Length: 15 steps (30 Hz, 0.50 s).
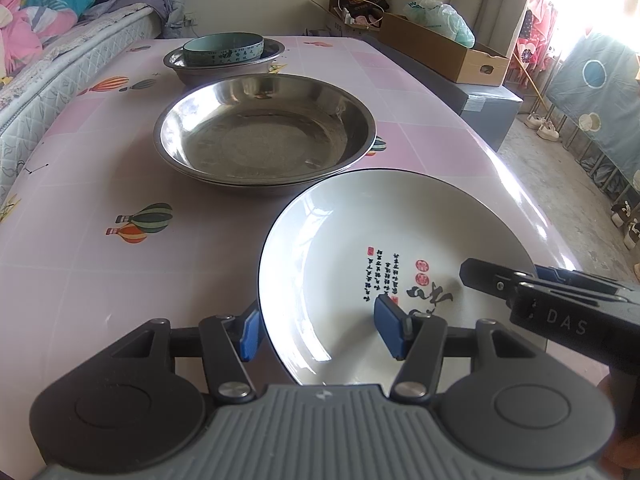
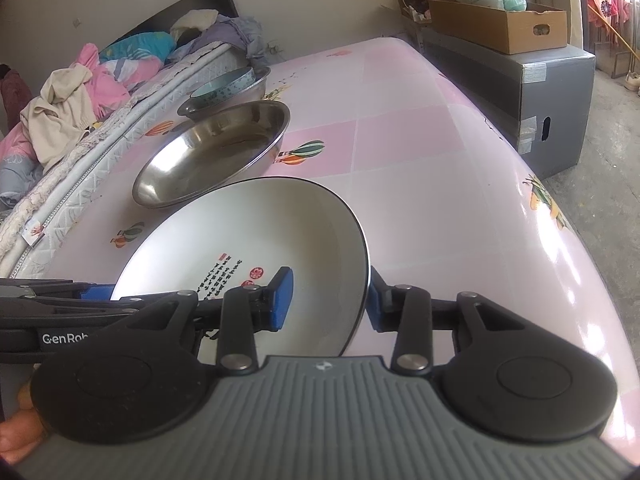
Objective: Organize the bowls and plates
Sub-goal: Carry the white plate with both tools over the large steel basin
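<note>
Plate (image 1: 360, 240), white with a dark rim, is seen tilted above the near part of the pink tabletop (image 1: 80, 272), just before the steel basin (image 1: 264, 132). Bare tabletop lies to the right as far as its rounded edge; a bed (image 2: 60, 152) runs along the left side. The plate's left rim passes between the left gripper (image 1: 320, 330) jaws and its right rim between the right gripper (image 2: 330, 298) jaws; both stand partly spread, and pad contact cannot be told. Farther back, a teal bowl (image 1: 223, 49) sits inside a steel bowl (image 1: 224, 68).
</note>
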Each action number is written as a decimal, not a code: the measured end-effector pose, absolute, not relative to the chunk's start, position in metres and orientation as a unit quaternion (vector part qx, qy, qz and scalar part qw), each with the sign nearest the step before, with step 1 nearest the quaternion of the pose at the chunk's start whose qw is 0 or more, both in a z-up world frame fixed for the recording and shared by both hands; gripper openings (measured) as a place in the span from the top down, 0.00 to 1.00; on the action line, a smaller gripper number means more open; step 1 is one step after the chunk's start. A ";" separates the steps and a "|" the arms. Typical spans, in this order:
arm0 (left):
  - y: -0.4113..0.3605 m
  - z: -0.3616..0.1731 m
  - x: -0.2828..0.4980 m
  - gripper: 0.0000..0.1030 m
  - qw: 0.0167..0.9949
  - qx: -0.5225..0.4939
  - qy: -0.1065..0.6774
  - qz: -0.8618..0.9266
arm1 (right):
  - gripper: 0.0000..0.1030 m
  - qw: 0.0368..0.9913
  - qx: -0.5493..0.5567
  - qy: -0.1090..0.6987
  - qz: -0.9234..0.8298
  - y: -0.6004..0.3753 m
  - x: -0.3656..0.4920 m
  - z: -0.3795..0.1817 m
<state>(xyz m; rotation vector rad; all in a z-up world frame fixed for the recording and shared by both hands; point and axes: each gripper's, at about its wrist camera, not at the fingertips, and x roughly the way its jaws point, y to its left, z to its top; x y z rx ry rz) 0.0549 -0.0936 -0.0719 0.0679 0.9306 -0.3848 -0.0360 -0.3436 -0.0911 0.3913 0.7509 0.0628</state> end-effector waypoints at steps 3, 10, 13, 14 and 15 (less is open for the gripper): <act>-0.094 -0.072 0.056 0.44 0.876 0.032 0.446 -0.183 | 0.63 0.912 0.184 0.365 0.028 -0.342 -0.035 -0.090; -0.094 -0.071 0.054 0.44 0.876 0.031 0.447 -0.181 | 0.63 0.914 0.173 0.367 0.024 -0.340 -0.034 -0.089; -0.094 -0.071 0.055 0.44 0.876 0.031 0.447 -0.180 | 0.63 0.915 0.167 0.367 0.023 -0.339 -0.034 -0.089; -0.094 -0.071 0.055 0.44 0.876 0.031 0.447 -0.180 | 0.63 0.915 0.166 0.367 0.023 -0.339 -0.034 -0.089; -0.094 -0.071 0.055 0.44 0.876 0.031 0.447 -0.180 | 0.63 0.915 0.165 0.367 0.024 -0.339 -0.034 -0.089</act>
